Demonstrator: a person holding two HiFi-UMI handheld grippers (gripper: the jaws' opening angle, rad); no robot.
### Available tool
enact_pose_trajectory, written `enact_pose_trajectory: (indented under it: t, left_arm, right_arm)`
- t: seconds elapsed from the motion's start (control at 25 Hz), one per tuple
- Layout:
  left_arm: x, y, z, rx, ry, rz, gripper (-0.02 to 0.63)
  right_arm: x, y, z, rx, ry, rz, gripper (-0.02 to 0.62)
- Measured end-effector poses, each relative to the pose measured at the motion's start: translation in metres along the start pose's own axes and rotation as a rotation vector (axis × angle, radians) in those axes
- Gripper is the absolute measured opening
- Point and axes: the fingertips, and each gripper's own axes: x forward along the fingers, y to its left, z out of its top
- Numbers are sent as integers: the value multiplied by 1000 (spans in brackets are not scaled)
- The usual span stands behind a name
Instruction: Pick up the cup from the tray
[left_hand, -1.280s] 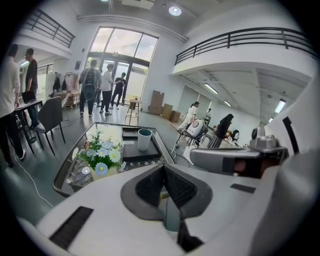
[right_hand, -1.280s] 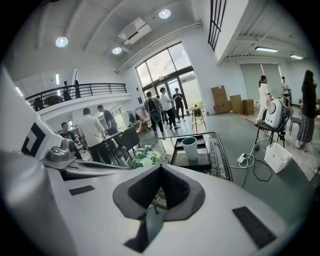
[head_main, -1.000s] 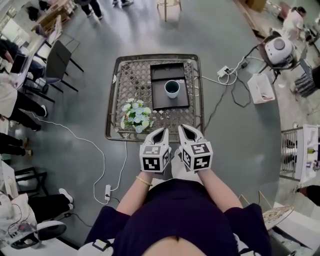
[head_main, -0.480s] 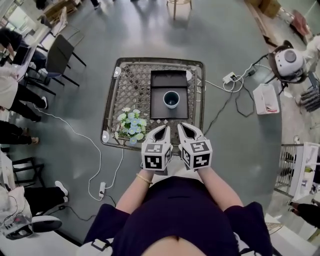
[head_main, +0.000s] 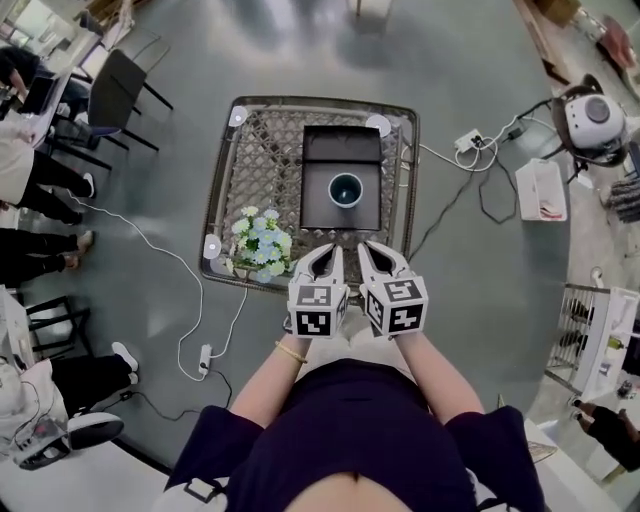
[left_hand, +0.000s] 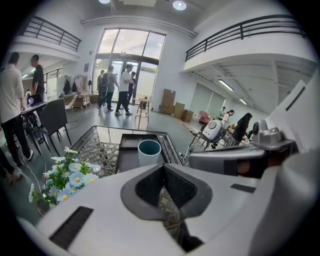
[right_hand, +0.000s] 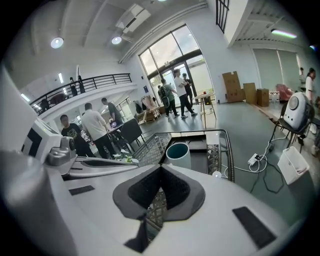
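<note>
A teal cup (head_main: 345, 188) with a white outside stands upright on a dark tray (head_main: 320, 212) on the glass-topped wicker table (head_main: 262, 160). Both grippers hover side by side over the table's near edge, short of the tray. My left gripper (head_main: 322, 258) is shut with nothing in it, and my right gripper (head_main: 378, 256) beside it is likewise shut and empty. In the left gripper view the cup (left_hand: 149, 151) stands on the tray (left_hand: 126, 159) beyond the closed left gripper (left_hand: 163, 166). In the right gripper view the cup (right_hand: 178, 154) sits just past the closed right gripper (right_hand: 160, 167).
A bunch of blue and white flowers (head_main: 258, 243) stands on the table's near left corner. Cables and a power strip (head_main: 204, 357) lie on the floor at the left, more cables and a white box (head_main: 541, 189) at the right. Chairs (head_main: 112, 92) and people stand at far left.
Both grippers have moved forward together over the table's near edge, toward the tray, and the cup now lies closer ahead. Their jaws stay shut.
</note>
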Motion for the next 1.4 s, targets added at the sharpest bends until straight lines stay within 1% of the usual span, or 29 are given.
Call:
enact_pose_trajectory:
  t: [0.16, 0.4, 0.6, 0.72, 0.76, 0.8, 0.84, 0.88, 1.0, 1.12, 1.24, 1.4]
  left_arm:
    - [7, 5, -8, -11, 36, -8, 8]
    - [25, 17, -14, -15, 49, -16, 8]
    - [50, 26, -22, 2, 70, -63, 9]
    - [69, 33, -29, 25, 70, -58, 15]
    - [75, 35, -30, 32, 68, -53, 29]
    - [82, 36, -31, 33, 66, -54, 73]
    - [89, 37, -31, 28, 66, -60, 136]
    - [96, 37, -32, 22, 70, -68, 182]
    - [117, 37, -41, 39, 95, -90, 280]
    - [139, 35, -44, 77, 103, -102, 337]
    - [161, 39, -41, 98, 104, -96, 375]
    - [184, 43, -34, 91, 87, -94, 393]
  right_arm:
    - [6, 1, -5, 17, 21, -7, 9]
    - [20, -5, -8, 53, 29, -34, 9]
    - [36, -13, -11, 79, 34, -70, 9]
    - [45, -19, -16, 100, 50, -81, 9]
    - [48, -20, -17, 108, 54, -83, 8]
    - [50, -23, -17, 115, 57, -86, 9]
    - [52, -25, -17, 121, 60, -89, 9]
    - [54, -26, -18, 127, 62, -92, 9]
    - [60, -30, -22, 139, 71, -98, 9]
    - [65, -36, -26, 155, 73, -109, 9]
    - [68, -44, -29, 179, 69, -124, 9]
    - [70, -53, -33, 192, 71, -143, 9]
